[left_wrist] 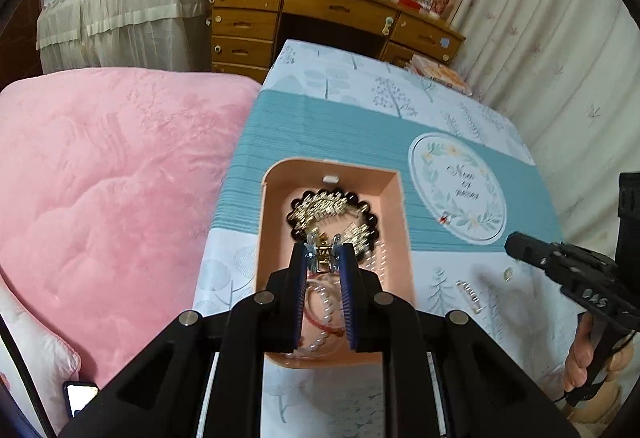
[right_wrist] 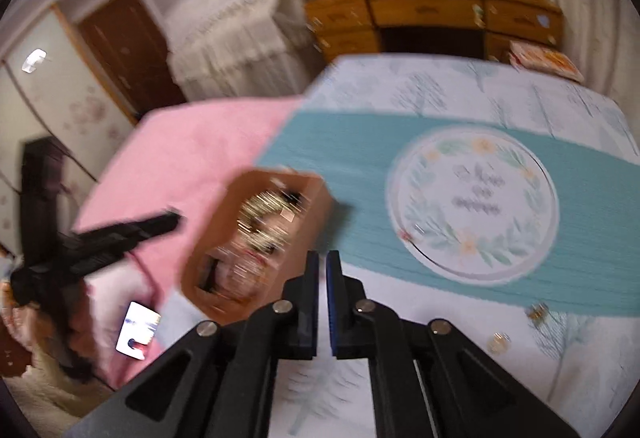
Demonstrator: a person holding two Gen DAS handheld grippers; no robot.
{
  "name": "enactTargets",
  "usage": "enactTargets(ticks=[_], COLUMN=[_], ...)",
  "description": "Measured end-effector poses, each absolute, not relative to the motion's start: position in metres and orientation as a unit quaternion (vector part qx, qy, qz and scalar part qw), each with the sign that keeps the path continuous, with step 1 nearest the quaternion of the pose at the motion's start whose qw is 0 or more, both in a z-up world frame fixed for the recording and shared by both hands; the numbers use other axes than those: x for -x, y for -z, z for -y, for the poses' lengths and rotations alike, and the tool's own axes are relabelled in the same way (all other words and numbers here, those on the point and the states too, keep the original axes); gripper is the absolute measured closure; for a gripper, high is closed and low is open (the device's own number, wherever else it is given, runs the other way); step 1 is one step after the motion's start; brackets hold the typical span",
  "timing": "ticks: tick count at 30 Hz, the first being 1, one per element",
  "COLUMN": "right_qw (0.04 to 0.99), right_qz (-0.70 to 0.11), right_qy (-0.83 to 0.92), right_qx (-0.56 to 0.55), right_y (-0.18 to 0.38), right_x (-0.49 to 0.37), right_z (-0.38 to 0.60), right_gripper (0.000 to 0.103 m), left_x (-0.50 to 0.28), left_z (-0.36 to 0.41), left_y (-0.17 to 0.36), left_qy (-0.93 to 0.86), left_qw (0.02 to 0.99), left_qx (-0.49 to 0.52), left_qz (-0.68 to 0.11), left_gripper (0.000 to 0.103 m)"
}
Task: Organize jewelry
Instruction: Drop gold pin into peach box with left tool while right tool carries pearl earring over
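A pink open jewelry box lies on the patterned tablecloth. It holds a dark bead bracelet, gold chains and a pearl strand. My left gripper hovers over the box, shut on a small gold hair claw clip. A clear hair clip and a small gold piece lie on the cloth to the right. In the blurred right wrist view my right gripper is shut and empty, right of the box. Two small gold pieces lie at its right.
A pink quilt borders the table on the left, with a phone near its lower corner. A wooden desk stands beyond the table. Curtains hang at the right. The right gripper's body sits at the right of the left wrist view.
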State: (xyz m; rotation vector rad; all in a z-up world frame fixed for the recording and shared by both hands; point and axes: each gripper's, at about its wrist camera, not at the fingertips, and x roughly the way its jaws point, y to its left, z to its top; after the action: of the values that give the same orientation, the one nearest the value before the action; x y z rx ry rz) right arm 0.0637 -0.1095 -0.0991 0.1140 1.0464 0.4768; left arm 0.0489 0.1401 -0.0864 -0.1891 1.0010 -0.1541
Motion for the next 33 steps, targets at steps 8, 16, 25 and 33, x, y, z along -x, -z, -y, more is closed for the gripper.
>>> enactTargets(ticks=[8, 16, 25, 33], right_qw=[0.811, 0.812, 0.816, 0.826], right_qz=[-0.555, -0.549, -0.543, -0.520], right_qy=[-0.184, -0.183, -0.178, -0.211], right_qx=[0.014, 0.074, 0.086, 0.056], right_y=[0.151, 0.165, 0.164, 0.135], right_x=[-0.052, -0.041, -0.038, -0.034], right_z=[0.119, 0.110, 0.109, 0.097], right_gripper=[0.083, 0.083, 0.096, 0.096], left_x=[-0.058, -0.061, -0.056, -0.055], left_z=[-0.141, -0.135, -0.130, -0.134], left_y=[0.116, 0.129, 0.121, 0.114], left_qy=[0.085, 0.094, 0.096, 0.094], left_qw=[0.852, 0.843, 0.851, 0.856], left_qx=[0.081, 0.068, 0.058, 0.064], left_qz=[-0.511, -0.525, -0.512, -0.505], left_gripper=[0.089, 0.089, 0.084, 0.084])
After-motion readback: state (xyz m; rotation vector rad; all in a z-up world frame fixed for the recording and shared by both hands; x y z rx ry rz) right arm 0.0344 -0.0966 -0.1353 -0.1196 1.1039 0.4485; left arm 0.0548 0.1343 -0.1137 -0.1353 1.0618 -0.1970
